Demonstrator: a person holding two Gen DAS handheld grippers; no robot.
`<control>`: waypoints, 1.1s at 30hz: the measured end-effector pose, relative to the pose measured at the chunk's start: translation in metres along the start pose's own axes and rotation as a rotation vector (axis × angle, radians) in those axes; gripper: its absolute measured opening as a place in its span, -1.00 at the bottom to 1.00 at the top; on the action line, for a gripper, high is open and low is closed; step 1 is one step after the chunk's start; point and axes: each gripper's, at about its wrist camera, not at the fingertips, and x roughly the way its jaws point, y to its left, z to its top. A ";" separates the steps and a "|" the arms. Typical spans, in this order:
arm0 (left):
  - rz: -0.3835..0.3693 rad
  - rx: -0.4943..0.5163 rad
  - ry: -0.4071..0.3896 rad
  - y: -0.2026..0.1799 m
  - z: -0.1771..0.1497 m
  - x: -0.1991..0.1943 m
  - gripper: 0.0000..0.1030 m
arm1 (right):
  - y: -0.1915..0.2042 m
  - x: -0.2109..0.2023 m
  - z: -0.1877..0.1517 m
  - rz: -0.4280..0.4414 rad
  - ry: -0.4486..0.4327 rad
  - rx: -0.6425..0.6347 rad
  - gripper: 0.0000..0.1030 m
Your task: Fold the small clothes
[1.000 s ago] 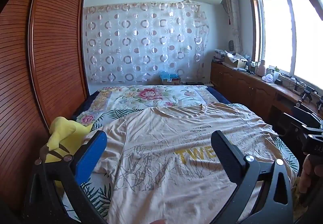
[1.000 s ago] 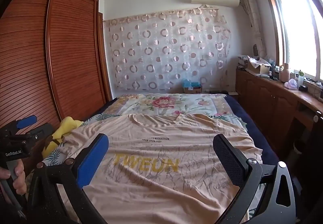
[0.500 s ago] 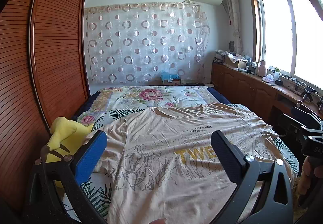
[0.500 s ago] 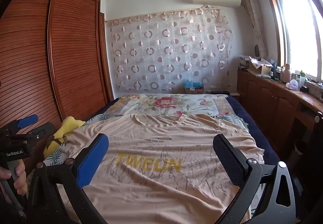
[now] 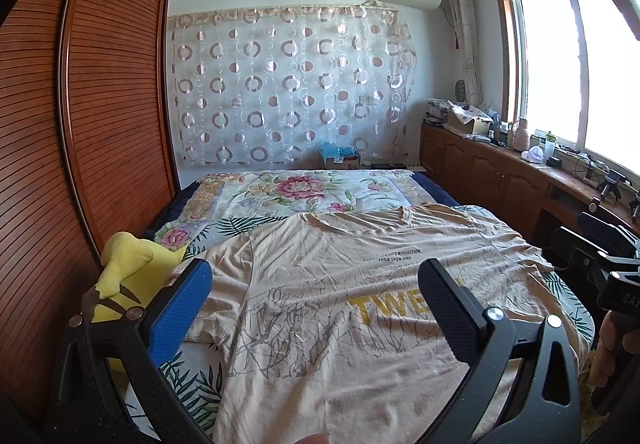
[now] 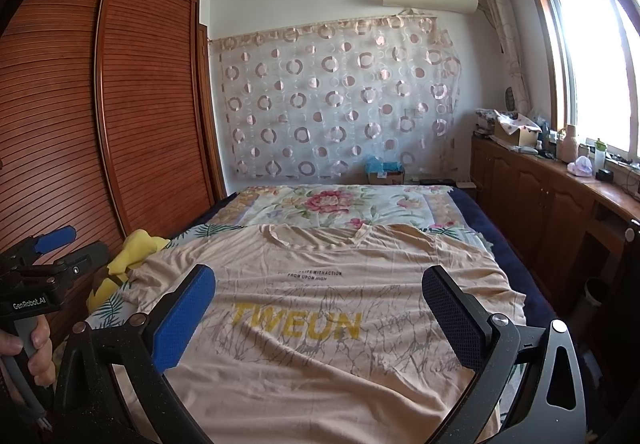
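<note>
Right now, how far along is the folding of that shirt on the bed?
Done: the beige T-shirt lies spread flat on the bed, print up. In hand: nothing; the left gripper and right gripper hover open above it. Left: every fold.

Each device is a black, speckled plastic frame with triangular cut-outs and silver round screw heads at the finger pivots. The left gripper (image 5: 316,286) has one finger faced with a blue textured pad (image 5: 180,310) and the other with a black dimpled pad (image 5: 448,310); the right gripper (image 6: 320,290) matches. White "GenRobot.AI" lettering marks the left gripper's black body above its grey handle.
</note>
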 end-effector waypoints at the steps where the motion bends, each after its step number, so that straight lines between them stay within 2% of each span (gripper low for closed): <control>1: 0.000 0.000 0.001 0.000 0.000 0.000 1.00 | 0.000 0.000 0.000 0.000 -0.001 0.000 1.00; 33: 0.003 0.005 -0.003 -0.001 0.001 -0.001 1.00 | 0.001 -0.001 -0.001 0.005 -0.004 -0.007 1.00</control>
